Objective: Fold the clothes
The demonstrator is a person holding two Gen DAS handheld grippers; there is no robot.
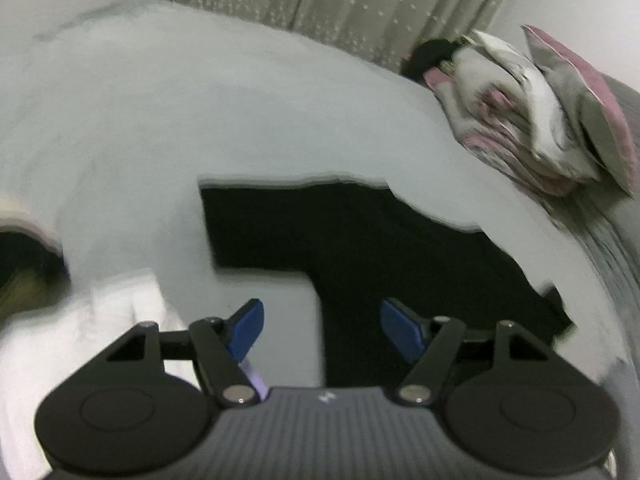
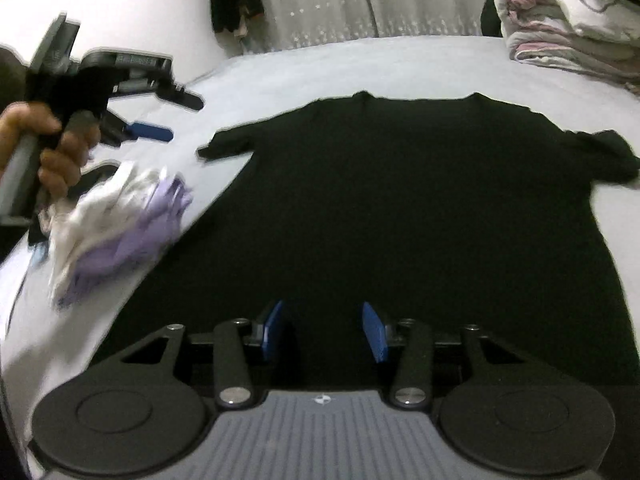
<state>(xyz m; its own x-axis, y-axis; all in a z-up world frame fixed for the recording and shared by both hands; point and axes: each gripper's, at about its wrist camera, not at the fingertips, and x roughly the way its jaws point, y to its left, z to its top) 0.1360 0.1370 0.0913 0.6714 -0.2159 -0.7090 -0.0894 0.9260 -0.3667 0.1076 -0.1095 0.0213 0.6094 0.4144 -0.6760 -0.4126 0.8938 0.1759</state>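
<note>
**Start the fold: take hold of the spread shirt**

The black shirt (image 2: 400,208) lies flat on the bed (image 2: 360,64), filling the centre of the right wrist view, collar toward the top, sleeves out to both sides. The right gripper (image 2: 324,330) hovers over the hem at lower centre, jaws partly apart and empty. The left gripper (image 1: 320,330) has wide, empty jaws; in the left wrist view a sleeve sits at centre. A white and lilac pile (image 2: 120,216) lies at left, beside the shirt.

Judged next: pinch one sleeve edge and the hem on the same side. Grip the shirt only, not the sheet. Keep clear of the pile.
</note>
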